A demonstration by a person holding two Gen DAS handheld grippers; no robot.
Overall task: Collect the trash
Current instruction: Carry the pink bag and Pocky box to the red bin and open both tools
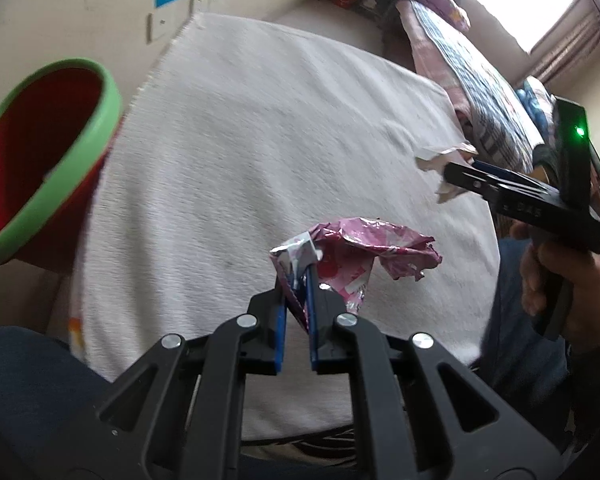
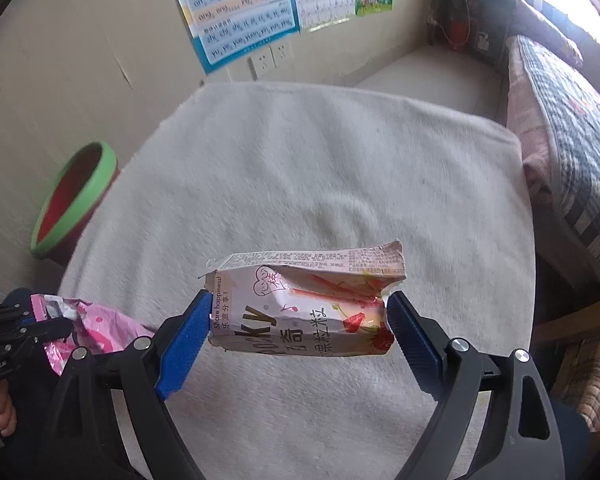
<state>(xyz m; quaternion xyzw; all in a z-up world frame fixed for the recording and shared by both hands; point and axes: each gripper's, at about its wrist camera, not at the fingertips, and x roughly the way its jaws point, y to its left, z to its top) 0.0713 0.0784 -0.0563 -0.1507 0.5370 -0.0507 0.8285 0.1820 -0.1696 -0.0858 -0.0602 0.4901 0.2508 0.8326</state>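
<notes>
From the left wrist camera, the left gripper (image 1: 298, 276) is clenched tight on a crumpled pink foil wrapper (image 1: 364, 252), which sticks up from between the blue pads and hangs clear above the white fleece blanket (image 1: 260, 140) spread over the surface. Off the blanket's left edge stands a red waste bin with a green rim (image 1: 40, 160), mouth tipped toward the camera. At the right edge the right gripper (image 1: 460, 172) reaches in, held by a hand (image 1: 552, 280), with a pale bit of carton (image 1: 436, 160) at its tip

From the right wrist camera, the right gripper (image 2: 300, 316) stands wide and grasps a torn pink Pocky snack box (image 2: 304, 304) by its two short ends, both blue pads pressing on it; the box is lifted off the white fleece blanket (image 2: 320, 160). The red bin (image 2: 76, 200) sits far left beyond the blanket. At lower left the left gripper (image 2: 56, 326) holds the pink wrapper (image 2: 96, 324). A plaid quilt (image 2: 572, 140) lies at right, and posters (image 2: 240, 8) hang on the wall
</notes>
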